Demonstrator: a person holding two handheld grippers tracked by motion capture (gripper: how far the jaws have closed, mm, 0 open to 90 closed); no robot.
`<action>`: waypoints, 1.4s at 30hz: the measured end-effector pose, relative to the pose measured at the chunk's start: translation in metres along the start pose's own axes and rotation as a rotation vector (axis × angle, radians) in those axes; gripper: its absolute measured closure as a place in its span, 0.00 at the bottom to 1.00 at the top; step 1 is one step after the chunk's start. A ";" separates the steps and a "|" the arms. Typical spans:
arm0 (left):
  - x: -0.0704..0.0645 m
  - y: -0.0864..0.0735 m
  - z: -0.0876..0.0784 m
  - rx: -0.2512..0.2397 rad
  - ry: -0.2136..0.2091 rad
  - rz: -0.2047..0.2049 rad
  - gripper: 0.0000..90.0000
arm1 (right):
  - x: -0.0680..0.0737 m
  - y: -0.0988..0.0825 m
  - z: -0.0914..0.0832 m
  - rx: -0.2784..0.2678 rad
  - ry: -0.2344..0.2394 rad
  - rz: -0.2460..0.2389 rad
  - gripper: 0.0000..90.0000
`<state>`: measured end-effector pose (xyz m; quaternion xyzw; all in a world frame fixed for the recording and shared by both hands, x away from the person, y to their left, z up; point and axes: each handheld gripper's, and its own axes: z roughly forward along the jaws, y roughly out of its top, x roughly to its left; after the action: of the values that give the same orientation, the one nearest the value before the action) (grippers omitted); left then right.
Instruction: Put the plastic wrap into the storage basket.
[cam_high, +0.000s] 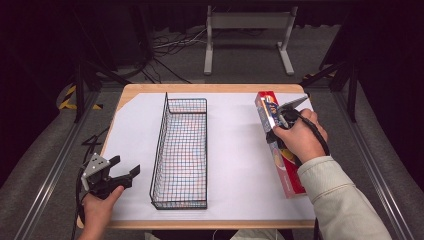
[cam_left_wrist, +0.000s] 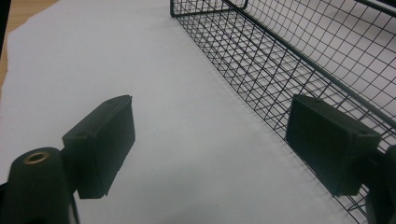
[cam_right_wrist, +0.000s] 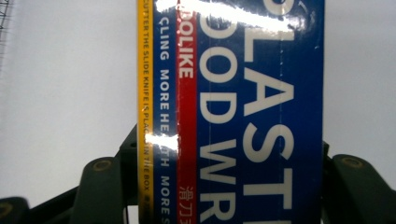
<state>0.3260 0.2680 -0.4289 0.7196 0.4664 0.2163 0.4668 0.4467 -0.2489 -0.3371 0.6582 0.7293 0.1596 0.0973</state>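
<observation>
A long red and blue box of plastic wrap (cam_high: 278, 145) lies along the table's right side, its far end raised. My right gripper (cam_high: 276, 120) is shut on it partway along; up close the glossy blue box (cam_right_wrist: 243, 107) runs between the two black jaws, which press on its sides. An empty black wire basket (cam_high: 181, 150) stands lengthwise in the middle of the white sheet. At the front left my left gripper (cam_high: 126, 167) stands open with nothing between its pads (cam_left_wrist: 100, 144), pointing at the basket's near wall (cam_left_wrist: 280, 79).
The white sheet (cam_high: 235, 165) covers most of the wooden table (cam_high: 210, 88). Bare sheet lies between basket and box and left of the basket. A metal stand and cables are on the floor beyond the far edge.
</observation>
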 end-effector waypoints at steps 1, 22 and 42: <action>0.000 0.000 0.000 -0.001 0.001 0.000 0.18 | 0.001 0.000 -0.001 0.008 0.006 0.001 0.44; 0.004 -0.005 0.005 -0.006 -0.002 -0.003 0.18 | 0.056 0.011 -0.024 -0.075 0.035 0.141 0.44; 0.009 -0.006 0.014 -0.011 0.028 0.003 0.18 | 0.119 0.024 -0.025 -0.102 0.119 0.201 0.44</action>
<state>0.3377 0.2706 -0.4419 0.7146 0.4706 0.2297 0.4638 0.4467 -0.1314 -0.2965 0.7114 0.6552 0.2442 0.0709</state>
